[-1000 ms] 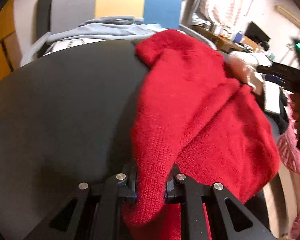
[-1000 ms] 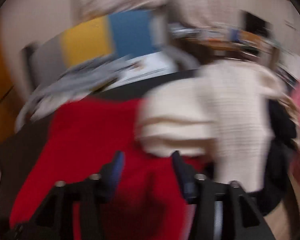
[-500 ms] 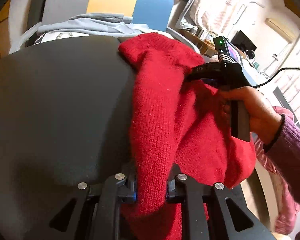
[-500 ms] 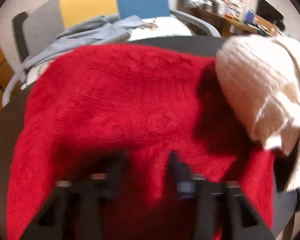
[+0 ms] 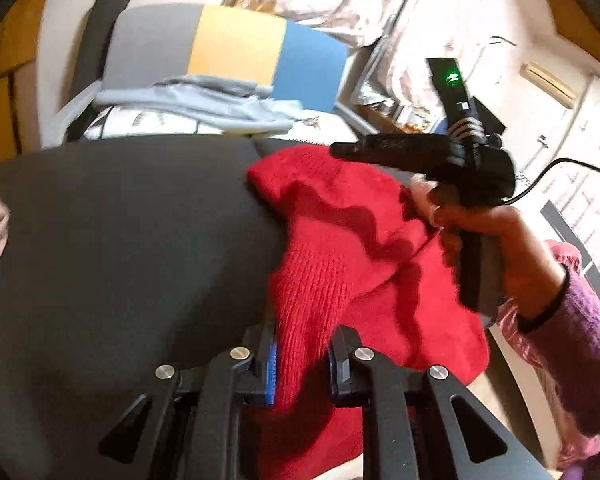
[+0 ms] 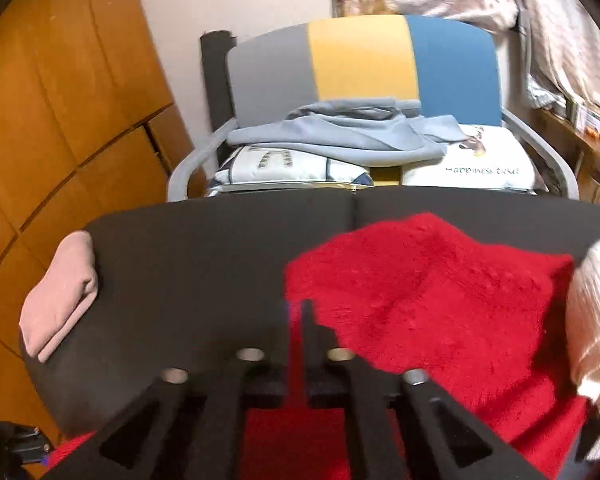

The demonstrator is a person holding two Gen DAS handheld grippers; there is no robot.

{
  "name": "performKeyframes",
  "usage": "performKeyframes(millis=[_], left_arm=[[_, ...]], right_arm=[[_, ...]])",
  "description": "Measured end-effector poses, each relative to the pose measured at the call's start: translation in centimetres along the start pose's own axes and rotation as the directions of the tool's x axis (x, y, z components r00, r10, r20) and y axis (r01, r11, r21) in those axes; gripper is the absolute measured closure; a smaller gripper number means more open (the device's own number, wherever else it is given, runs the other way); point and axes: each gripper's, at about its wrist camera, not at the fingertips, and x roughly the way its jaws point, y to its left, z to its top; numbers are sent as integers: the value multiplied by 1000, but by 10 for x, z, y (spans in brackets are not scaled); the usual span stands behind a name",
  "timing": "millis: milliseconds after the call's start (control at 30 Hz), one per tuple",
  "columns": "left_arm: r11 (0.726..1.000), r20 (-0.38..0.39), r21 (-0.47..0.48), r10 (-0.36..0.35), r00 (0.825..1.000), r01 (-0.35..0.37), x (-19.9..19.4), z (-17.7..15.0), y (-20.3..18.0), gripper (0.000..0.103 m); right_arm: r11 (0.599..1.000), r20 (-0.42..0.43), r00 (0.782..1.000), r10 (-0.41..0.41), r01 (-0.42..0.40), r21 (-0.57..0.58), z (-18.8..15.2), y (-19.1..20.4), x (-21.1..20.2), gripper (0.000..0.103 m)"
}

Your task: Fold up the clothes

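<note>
A red knitted sweater [image 5: 340,256] lies bunched on the right half of a dark grey table [image 5: 120,240]. My left gripper [image 5: 302,354] is shut on a thick fold of it near the table's front edge. The right gripper's body [image 5: 440,152] shows in the left wrist view, held in a hand above the sweater's far part. In the right wrist view the sweater [image 6: 440,300] spreads to the right, and my right gripper [image 6: 298,332] is shut on a thin edge of it at its left corner.
A folded pink garment [image 6: 60,296] sits at the table's left edge. A cream knit [image 6: 596,320] lies at the right. Behind the table stands a grey, yellow and blue chair [image 6: 360,60] holding a light blue garment [image 6: 340,132] and cushions. Wooden cabinets [image 6: 60,100] stand on the left.
The right gripper moved from the cream knit onto the red sweater and closed on its edge. It lifted. The sweater bunched up more. My left gripper kept its hold.
</note>
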Motion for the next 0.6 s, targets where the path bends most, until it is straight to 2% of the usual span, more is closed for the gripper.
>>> performKeyframes(millis=[100, 167, 200, 300, 333, 367, 433, 467, 500, 600], left_arm=[[995, -41, -43, 84, 996, -86, 8, -14, 19, 99], [988, -61, -95, 116, 991, -121, 10, -22, 34, 100], [985, -66, -128, 112, 992, -119, 10, -24, 39, 100], [976, -69, -173, 119, 990, -130, 12, -22, 43, 99], [977, -67, -163, 129, 989, -138, 15, -18, 39, 97], [979, -69, -144, 134, 989, -142, 22, -13, 33, 94], [986, -73, -106, 122, 990, -129, 37, 0, 19, 78], [990, -72, -81, 112, 991, -118, 47, 8, 9, 74], [993, -70, -60, 101, 992, -105, 56, 17, -1, 70], [996, -60, 1, 88, 994, -88, 89, 53, -32, 67]], right_arm=[[992, -58, 990, -128, 128, -2, -4, -33, 14, 79], [969, -142, 965, -221, 234, 78, -15, -87, 29, 78], [951, -185, 947, -262, 286, 118, -23, -119, 30, 78], [859, -306, 869, -388, 461, 222, -45, -219, 17, 78], [836, -315, 856, -410, 491, 246, -47, -244, 10, 80], [815, -316, 852, -417, 504, 285, -48, -270, -4, 82], [784, -296, 868, -398, 490, 381, -49, -312, -37, 85], [768, -283, 869, -407, 493, 408, -48, -329, -52, 86], [753, -269, 861, -433, 509, 417, -45, -342, -65, 86], [707, -231, 827, -512, 559, 434, -38, -375, -101, 86]])
